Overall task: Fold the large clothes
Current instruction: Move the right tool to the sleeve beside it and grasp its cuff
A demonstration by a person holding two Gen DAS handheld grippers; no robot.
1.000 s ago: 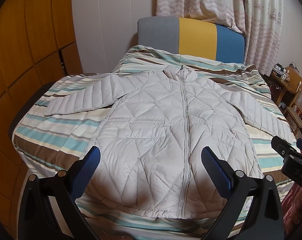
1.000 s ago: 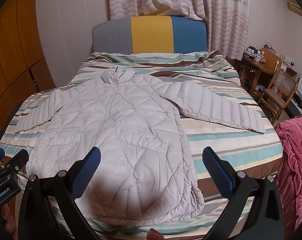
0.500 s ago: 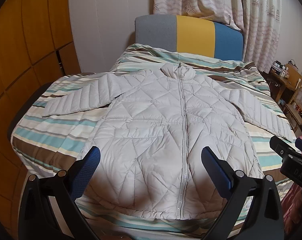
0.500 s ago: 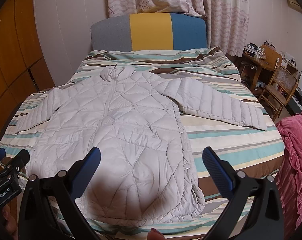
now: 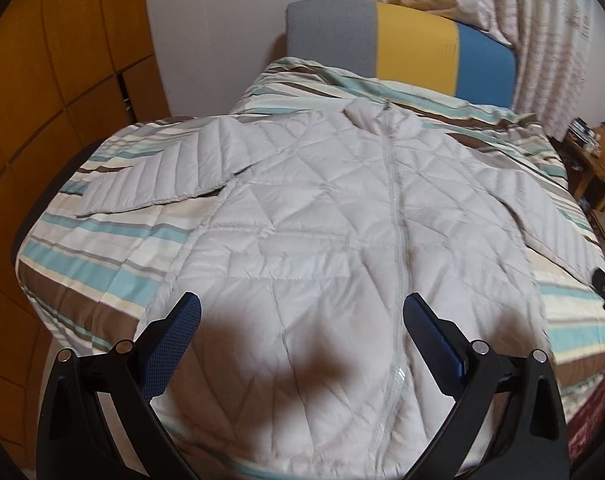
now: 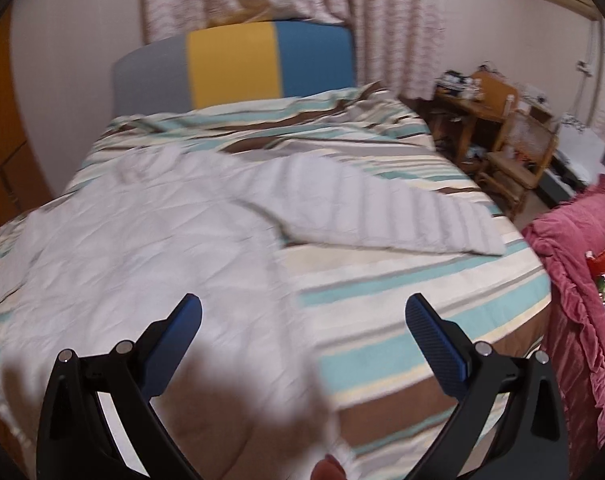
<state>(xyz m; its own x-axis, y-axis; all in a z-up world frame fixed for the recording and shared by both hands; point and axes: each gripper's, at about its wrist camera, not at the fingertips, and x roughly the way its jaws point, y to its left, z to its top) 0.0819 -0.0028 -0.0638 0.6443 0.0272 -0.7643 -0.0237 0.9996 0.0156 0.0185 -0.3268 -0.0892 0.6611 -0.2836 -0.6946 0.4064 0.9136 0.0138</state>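
A pale grey quilted puffer jacket (image 5: 322, 240) lies flat, front up and zipped, on a striped bed (image 5: 82, 276), both sleeves spread out. My left gripper (image 5: 300, 312) is open and empty, hovering over the jacket's lower left front. In the right wrist view, which is blurred, the jacket (image 6: 134, 248) fills the left and its right sleeve (image 6: 382, 216) stretches across the bed (image 6: 402, 320). My right gripper (image 6: 302, 312) is open and empty above the jacket's lower right edge.
A grey, yellow and blue headboard (image 5: 402, 40) stands at the far end under curtains. Wooden wardrobe doors (image 5: 62, 80) line the left. Wooden chairs and a cluttered desk (image 6: 502, 132) and a red blanket (image 6: 574, 280) lie to the right.
Both grippers have moved forward and lower toward the jacket. The right gripper has also swung to the right, so the sleeve and bedside now sit more central in its view.
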